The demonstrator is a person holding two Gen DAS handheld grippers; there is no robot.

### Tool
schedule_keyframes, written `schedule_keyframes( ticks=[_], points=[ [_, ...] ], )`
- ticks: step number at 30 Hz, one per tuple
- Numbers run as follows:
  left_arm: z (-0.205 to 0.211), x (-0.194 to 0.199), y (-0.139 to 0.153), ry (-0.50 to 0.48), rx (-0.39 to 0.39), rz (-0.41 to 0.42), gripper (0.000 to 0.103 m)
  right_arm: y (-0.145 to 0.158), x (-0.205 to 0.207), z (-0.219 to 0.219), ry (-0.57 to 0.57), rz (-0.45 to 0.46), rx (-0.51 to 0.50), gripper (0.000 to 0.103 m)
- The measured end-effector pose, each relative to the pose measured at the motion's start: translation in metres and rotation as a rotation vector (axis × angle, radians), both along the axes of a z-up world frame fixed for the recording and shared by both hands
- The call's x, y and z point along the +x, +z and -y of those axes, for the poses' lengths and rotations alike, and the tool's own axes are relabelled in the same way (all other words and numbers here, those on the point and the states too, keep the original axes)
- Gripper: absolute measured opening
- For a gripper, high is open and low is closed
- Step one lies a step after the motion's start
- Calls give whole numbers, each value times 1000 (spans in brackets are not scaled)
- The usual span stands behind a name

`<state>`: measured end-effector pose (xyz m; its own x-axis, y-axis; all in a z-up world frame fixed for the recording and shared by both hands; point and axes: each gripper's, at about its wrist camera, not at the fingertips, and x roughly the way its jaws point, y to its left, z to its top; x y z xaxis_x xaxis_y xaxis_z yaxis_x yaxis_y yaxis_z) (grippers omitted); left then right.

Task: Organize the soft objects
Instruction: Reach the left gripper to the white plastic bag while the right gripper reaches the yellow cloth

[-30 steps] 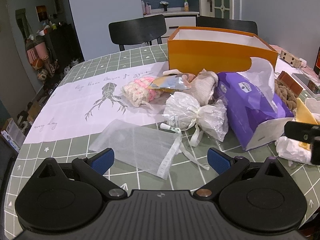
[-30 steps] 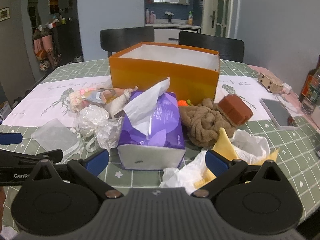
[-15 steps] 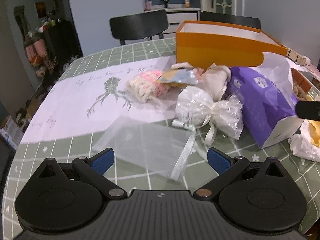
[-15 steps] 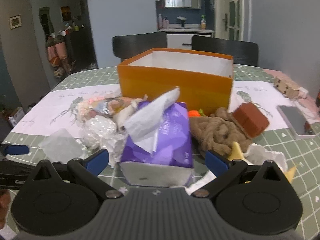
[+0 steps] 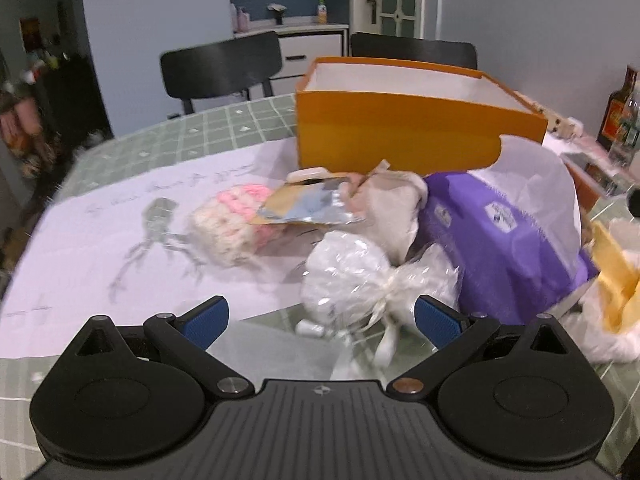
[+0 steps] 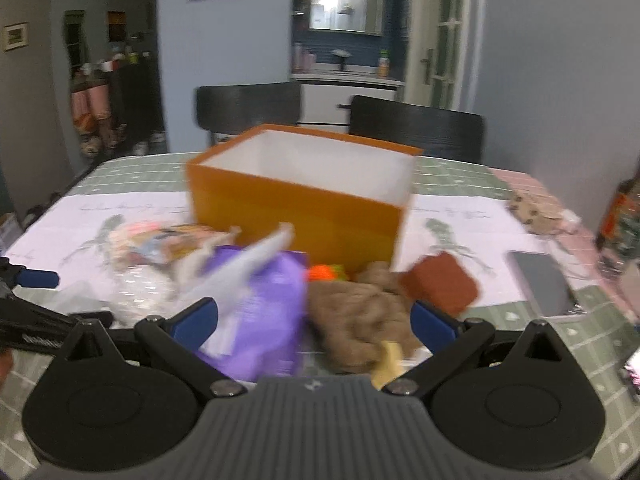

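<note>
The bench (image 5: 168, 140) carries an open orange box (image 5: 400, 132) toward its far side; every other thing lies in front of this box. Nearest the box front sits the purple tissue pack (image 5: 500, 240), a white sheet sticking out of its top. To the pack's right lies a brown knit bundle (image 6: 360, 312), with a brick-red block (image 6: 440, 284) at its edge. Left of the pack lies a clear tied bag (image 5: 360, 280), and beyond that a pink-and-cream knit piece (image 5: 232, 224) under a foil packet (image 5: 304, 208). The left claw (image 5: 322, 318) is spread wide, empty, before the tied bag. The right claw (image 6: 316, 318) is spread too, holding nothing, before the pack.
</note>
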<state>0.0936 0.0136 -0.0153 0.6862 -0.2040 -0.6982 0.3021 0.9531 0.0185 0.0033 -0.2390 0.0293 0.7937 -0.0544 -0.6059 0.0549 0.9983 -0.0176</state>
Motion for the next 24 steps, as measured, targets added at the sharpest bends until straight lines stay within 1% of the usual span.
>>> schedule_keyframes(
  ticks=[4, 7, 10, 12, 14, 17, 21, 23, 24],
  points=[
    [0, 19, -7, 2, -64, -51, 103, -3, -7, 25, -63, -18, -20, 101],
    [1, 32, -14, 23, -119, -119, 103, -7, -9, 38, -97, -34, -29, 101],
    [-3, 44, -23, 65, -209, -214, 103, -10, -11, 48, -120, -41, -31, 101],
    [-5, 51, -29, 90, -268, -259, 103, -12, -11, 52, -131, -44, -29, 101],
    [-5, 54, -31, 111, -303, -277, 103, -15, -11, 54, -135, -51, -31, 101],
    [-6, 58, -31, 147, -344, -281, 103, -20, -9, 57, -141, -72, -27, 101],
    [-5, 61, -37, 160, -396, -312, 103, -34, -5, 66, -161, -119, 38, 100],
    [-3, 62, -41, 156, -406, -329, 103, -41, -4, 69, -160, -134, 71, 100],
    [-2, 62, -43, 155, -408, -341, 103, -45, -4, 70, -156, -143, 85, 98]
  ],
)
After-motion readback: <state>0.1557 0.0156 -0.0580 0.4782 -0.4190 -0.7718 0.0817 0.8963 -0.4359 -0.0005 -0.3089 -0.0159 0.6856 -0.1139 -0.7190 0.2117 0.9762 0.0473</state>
